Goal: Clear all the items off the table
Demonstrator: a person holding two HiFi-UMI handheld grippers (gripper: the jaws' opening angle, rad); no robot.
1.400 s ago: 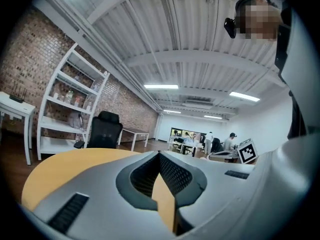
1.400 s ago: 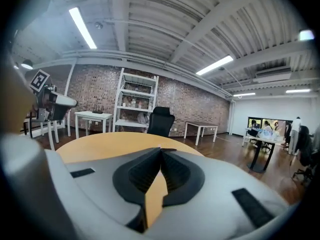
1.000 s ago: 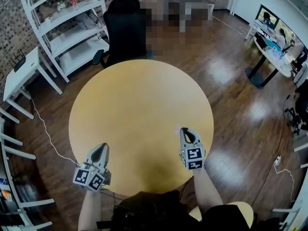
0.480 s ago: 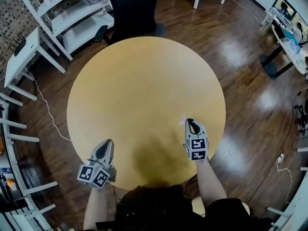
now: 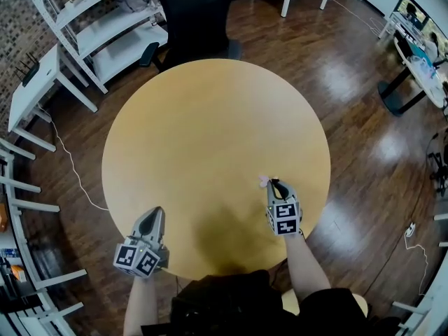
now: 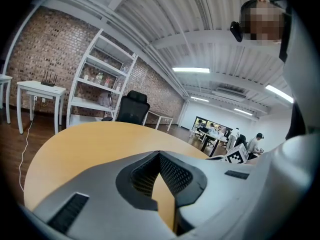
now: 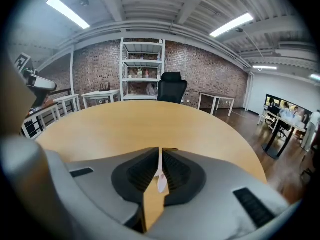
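The round yellow table (image 5: 210, 131) carries nothing on its top. My right gripper (image 5: 274, 183) hovers over its front right part. A small pale pink-white scrap (image 5: 263, 181) sticks out at its tips. In the right gripper view that thin scrap (image 7: 161, 181) is pinched between the dark pads (image 7: 137, 174), while the jaws of the right gripper (image 7: 160, 154) are starting to open. My left gripper (image 5: 155, 211) is over the front left edge; in its own view the left gripper (image 6: 160, 154) is shut on nothing.
A black office chair (image 5: 196, 16) stands behind the table. White shelving (image 5: 105, 26) and a small white side table (image 5: 31, 89) are at the back left. A desk with screens (image 5: 420, 54) is at the far right. Dark wooden floor surrounds the table.
The head camera has tipped down, so the table sits higher in the picture. Both grippers stay near the front edge. The pale scrap now shows at the right gripper's tips.
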